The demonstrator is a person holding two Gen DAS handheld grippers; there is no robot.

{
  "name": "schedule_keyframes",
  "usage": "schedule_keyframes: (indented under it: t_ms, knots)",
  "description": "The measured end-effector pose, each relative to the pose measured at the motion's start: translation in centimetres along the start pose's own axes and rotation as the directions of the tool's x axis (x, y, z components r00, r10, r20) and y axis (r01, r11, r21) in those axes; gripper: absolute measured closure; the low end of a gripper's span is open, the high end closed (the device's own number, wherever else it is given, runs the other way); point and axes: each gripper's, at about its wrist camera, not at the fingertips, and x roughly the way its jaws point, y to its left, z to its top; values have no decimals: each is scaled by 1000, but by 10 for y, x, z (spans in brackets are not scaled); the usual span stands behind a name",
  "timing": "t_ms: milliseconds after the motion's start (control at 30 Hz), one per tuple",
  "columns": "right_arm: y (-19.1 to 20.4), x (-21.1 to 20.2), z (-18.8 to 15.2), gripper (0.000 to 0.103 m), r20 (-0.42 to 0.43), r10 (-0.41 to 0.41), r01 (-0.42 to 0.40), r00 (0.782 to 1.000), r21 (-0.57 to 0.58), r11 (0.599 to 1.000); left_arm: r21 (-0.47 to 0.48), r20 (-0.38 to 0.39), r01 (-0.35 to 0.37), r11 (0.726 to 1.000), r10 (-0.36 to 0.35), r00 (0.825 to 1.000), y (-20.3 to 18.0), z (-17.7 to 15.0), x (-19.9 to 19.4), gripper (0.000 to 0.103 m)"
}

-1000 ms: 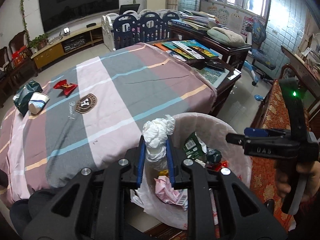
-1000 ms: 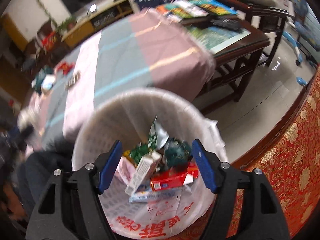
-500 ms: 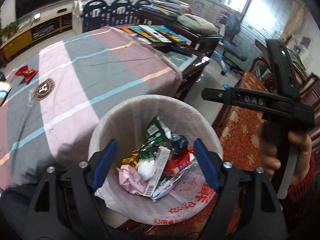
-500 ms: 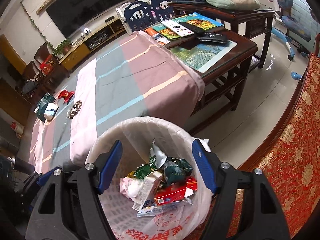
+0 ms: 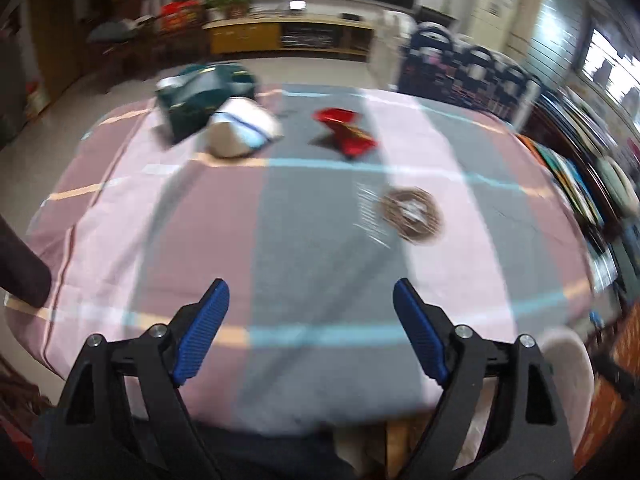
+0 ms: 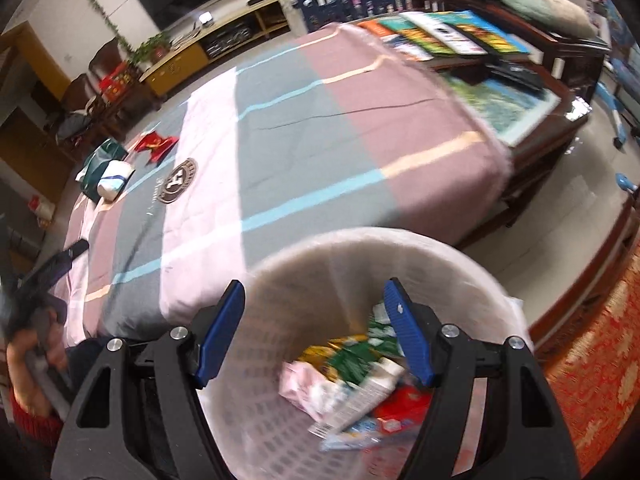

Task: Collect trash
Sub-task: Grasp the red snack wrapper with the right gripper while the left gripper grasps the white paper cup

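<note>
My left gripper (image 5: 309,284) hangs over the near part of the striped tablecloth (image 5: 320,240), its jaws opening with nothing between them. Far across the cloth lie a green packet (image 5: 204,96), a white crumpled pack (image 5: 242,130) and a red wrapper (image 5: 346,134). Only a corner of the white bin (image 5: 568,360) shows at the lower right. My right gripper (image 6: 314,284) stands open and empty above the bin's rim (image 6: 400,240), which holds several wrappers and cartons (image 6: 352,364). The right wrist view also shows the same green packet (image 6: 102,164), white pack (image 6: 116,178) and red wrapper (image 6: 154,144).
A dark wooden table with books (image 6: 440,36) stands beyond the cloth's right end. A red patterned sofa (image 6: 592,360) borders the bin. A hand (image 6: 24,360) holds the left gripper at the left edge. A dark sleeve (image 5: 20,272) is at the left.
The left gripper opened and dropped the white tissue into the bin, then swung left to face the table. The right gripper shifted a little and stays over the bin.
</note>
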Motion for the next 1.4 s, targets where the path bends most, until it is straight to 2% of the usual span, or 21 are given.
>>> schedule_keyframes:
  t_ms: [133, 267, 433, 567, 633, 700, 767, 867, 967, 1067, 1100, 1133, 1167, 1267, 1333, 1400]
  knots:
    - [34, 26, 15, 32, -32, 39, -40, 999, -36, 999, -134, 10, 2, 991, 0, 1000, 56, 54, 40, 17]
    - [68, 51, 34, 32, -53, 59, -63, 997, -76, 995, -162, 37, -16, 987, 22, 999, 82, 93, 79, 16]
    - [113, 89, 69, 32, -61, 67, -74, 996, -116, 990, -160, 57, 37, 986, -28, 998, 97, 132, 137, 14]
    - [150, 121, 107, 32, -21, 59, -62, 998, -172, 983, -139, 21, 52, 989, -49, 999, 99, 146, 169, 14]
    - [172, 142, 130, 32, 8, 89, -86, 996, -197, 977, -123, 13, 67, 990, -66, 998, 99, 149, 174, 19]
    - [196, 165, 151, 32, 23, 113, -105, 993, -229, 968, -107, 14, 94, 990, -94, 996, 100, 150, 175, 41]
    - [223, 192, 171, 32, 26, 149, -137, 989, -265, 955, -108, -8, 114, 988, -115, 993, 103, 148, 178, 54]
    - [259, 227, 189, 32, 9, 153, -143, 988, -310, 940, -74, -6, 112, 991, -113, 994, 99, 146, 175, 54]
    - [290, 249, 188, 32, -28, 132, -132, 991, -385, 913, -58, -18, 111, 992, -112, 994, 94, 142, 173, 55]
    - [310, 264, 177, 33, -11, 46, -45, 999, -477, 878, -52, -25, 119, 992, -120, 992, 91, 138, 170, 55]
    - [313, 268, 173, 53, -3, 22, -21, 1000, -503, 864, -47, -22, 115, 992, -117, 993, 92, 134, 165, 55]
    - [315, 272, 168, 78, -5, -14, 10, 1000, -528, 849, -47, -20, 112, 993, -113, 993, 91, 132, 162, 55]
    - [314, 273, 165, 84, 4, -40, 36, 999, -537, 843, -51, -17, 113, 992, -114, 993, 91, 129, 159, 55]
    - [302, 255, 156, 94, 9, -26, 27, 1000, -521, 853, -91, 5, 136, 986, -137, 991, 92, 116, 141, 55]
    - [290, 230, 143, 94, 22, -10, 20, 1000, -517, 856, -108, 29, 143, 984, -141, 990, 90, 105, 124, 55]
    - [275, 199, 125, 94, 26, 3, 11, 1000, -518, 855, -80, 63, 105, 991, -100, 993, 80, 92, 98, 55]
